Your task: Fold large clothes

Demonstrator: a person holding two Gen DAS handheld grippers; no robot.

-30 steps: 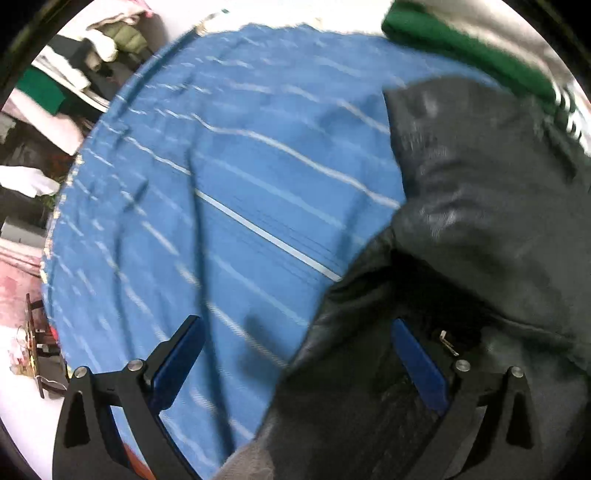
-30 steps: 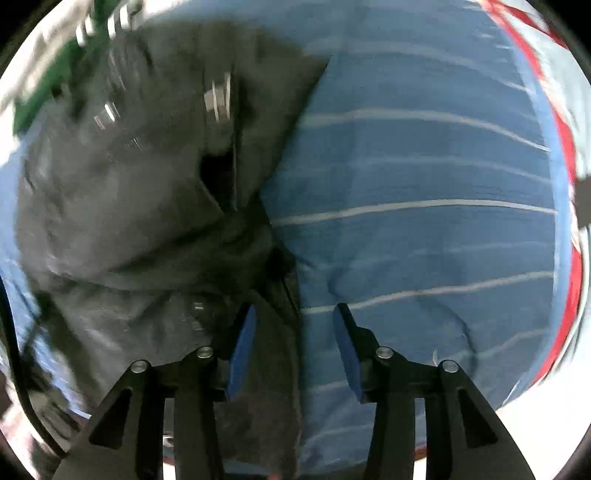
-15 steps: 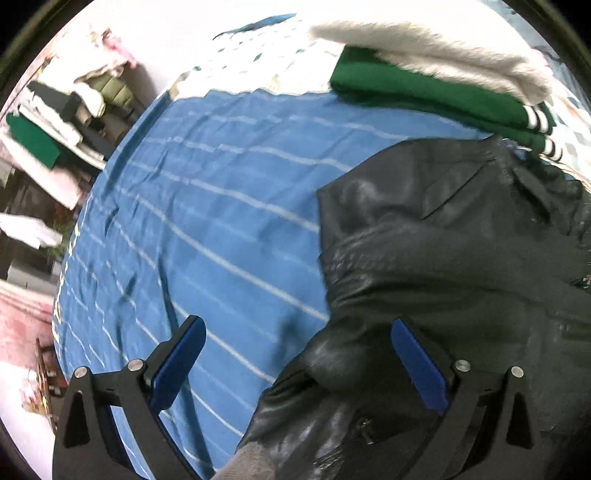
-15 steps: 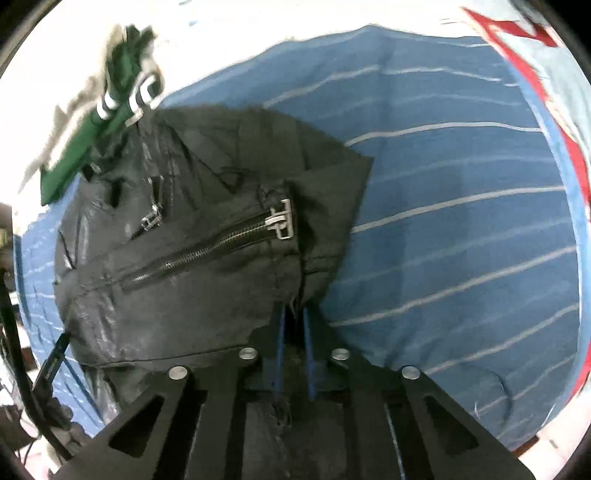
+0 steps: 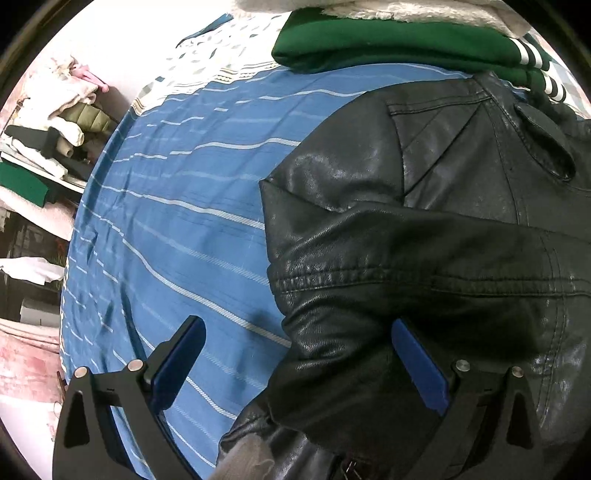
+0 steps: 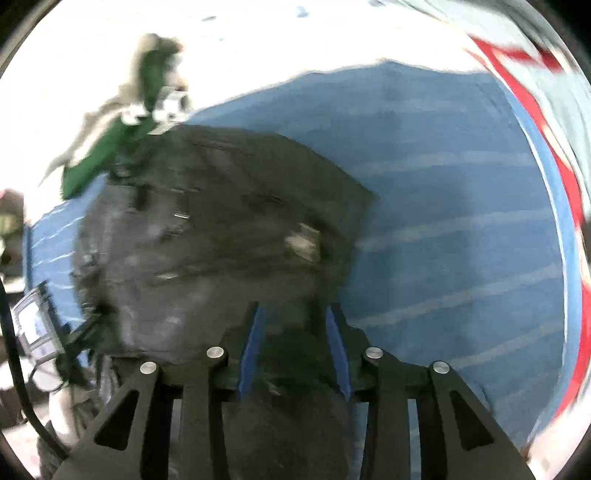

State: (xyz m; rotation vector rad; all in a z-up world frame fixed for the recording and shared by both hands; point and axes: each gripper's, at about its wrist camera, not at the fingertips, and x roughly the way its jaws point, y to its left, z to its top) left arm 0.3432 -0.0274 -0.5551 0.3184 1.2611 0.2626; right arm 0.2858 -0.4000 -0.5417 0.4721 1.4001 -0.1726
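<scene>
A black leather jacket (image 5: 424, 229) lies on a blue striped bed sheet (image 5: 177, 236), its sleeve folded across the body. My left gripper (image 5: 295, 354) is wide open over the jacket's left edge, with one finger above the sheet and the other above the leather. In the blurred right wrist view the jacket (image 6: 221, 229) fills the left half. My right gripper (image 6: 293, 332) hangs over its near edge with the jaws parted; jacket fabric lies between and below the pads.
A folded green garment (image 5: 399, 44) with white stripes lies beyond the jacket, under a white fleecy one (image 5: 406, 7). Shelves with piled clothes (image 5: 48, 122) stand at the left. A red and white cloth (image 6: 561, 155) borders the sheet at the right.
My right gripper, shut on the jacket's edge half a second ago, has opened and is moving. My left gripper stayed open and came closer to the jacket's folded sleeve.
</scene>
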